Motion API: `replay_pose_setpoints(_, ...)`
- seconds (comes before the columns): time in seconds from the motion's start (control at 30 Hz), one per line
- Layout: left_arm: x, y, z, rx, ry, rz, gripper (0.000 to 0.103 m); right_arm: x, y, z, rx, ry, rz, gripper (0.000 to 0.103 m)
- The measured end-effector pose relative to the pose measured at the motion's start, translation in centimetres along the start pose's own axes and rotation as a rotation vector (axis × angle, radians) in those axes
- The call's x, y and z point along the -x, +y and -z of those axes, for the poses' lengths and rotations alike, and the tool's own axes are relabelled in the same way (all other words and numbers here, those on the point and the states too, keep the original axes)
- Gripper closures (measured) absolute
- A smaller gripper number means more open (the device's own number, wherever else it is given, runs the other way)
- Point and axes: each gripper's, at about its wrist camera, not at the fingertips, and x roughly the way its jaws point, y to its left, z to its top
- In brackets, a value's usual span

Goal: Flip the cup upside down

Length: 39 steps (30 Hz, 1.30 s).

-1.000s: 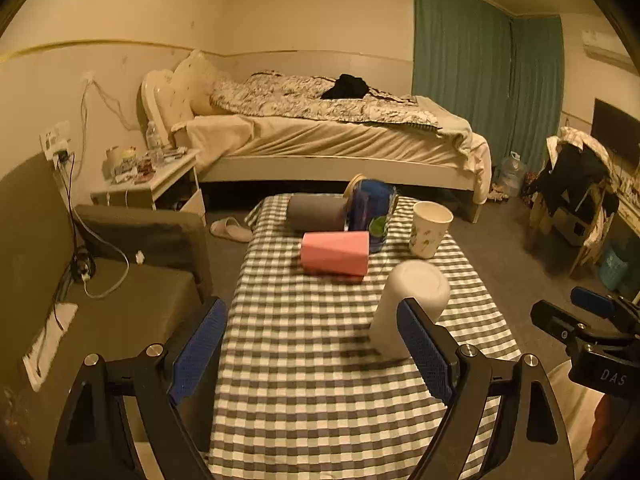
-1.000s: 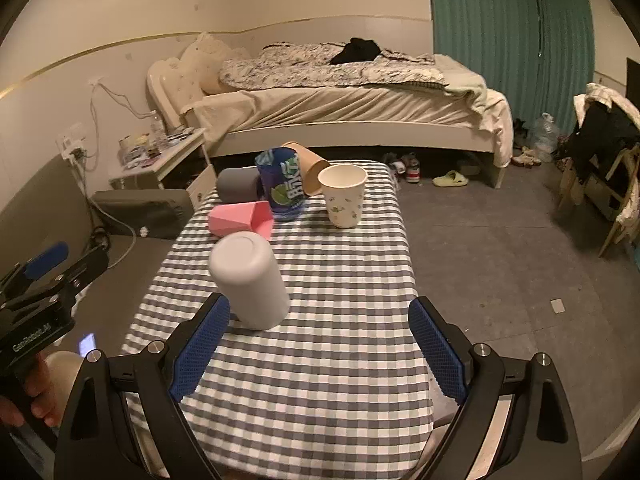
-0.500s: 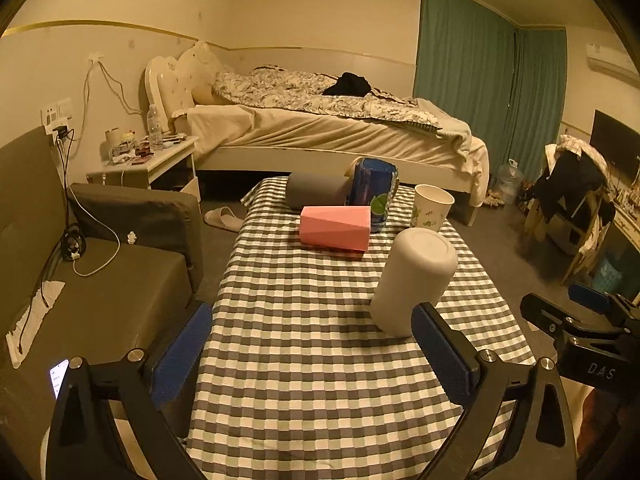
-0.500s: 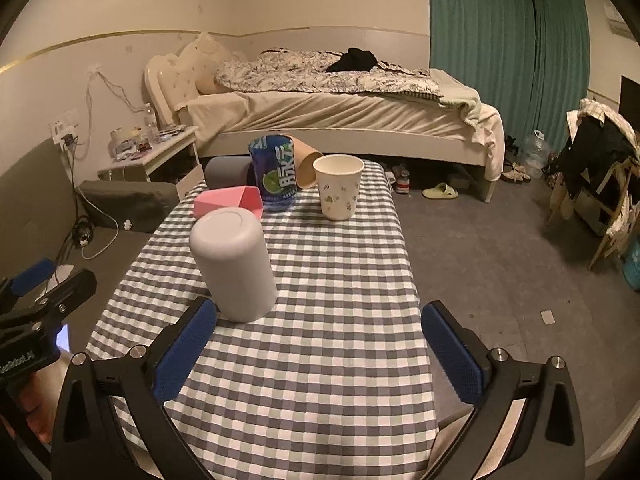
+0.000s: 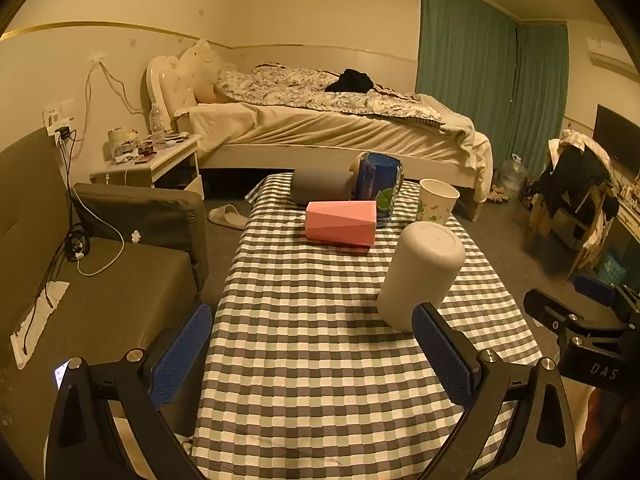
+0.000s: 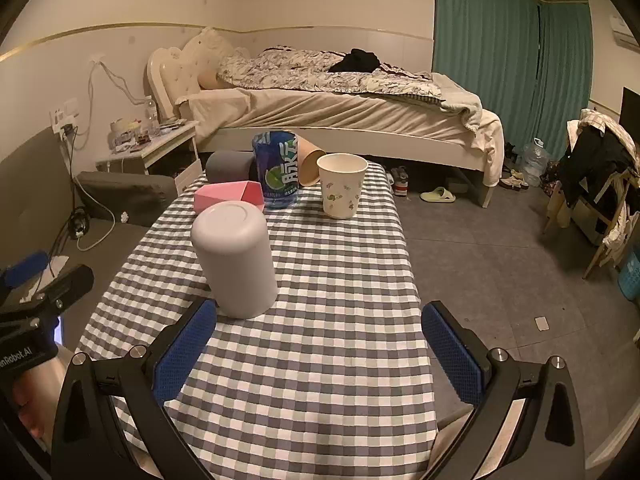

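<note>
White cup: tall matte white cylindrical cup (image 6: 235, 260) stands mouth-down on checked-cloth tabletop (image 6: 328, 320); flip looks complete.
Left tongs (image 5: 312, 354): apart, empty.
Right tongs (image 6: 318, 354): apart, clear of cup.

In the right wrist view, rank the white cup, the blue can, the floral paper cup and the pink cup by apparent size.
1. white cup, upside down and nearest, so partly inflated by nearness.
2. blue can.
3. floral paper cup; close to the can, so that order is unsure.
4. pink cup, lying down, partly hidden.
</note>
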Motion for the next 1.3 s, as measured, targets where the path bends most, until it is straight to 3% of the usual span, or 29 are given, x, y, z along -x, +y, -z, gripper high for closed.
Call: replay_pose_setpoints(1.3,0.23,0.32,0.09,0.004,-0.015,-0.011,0.0,0.17,0.52,0.15,0.028,0.013,0.02,0.0)
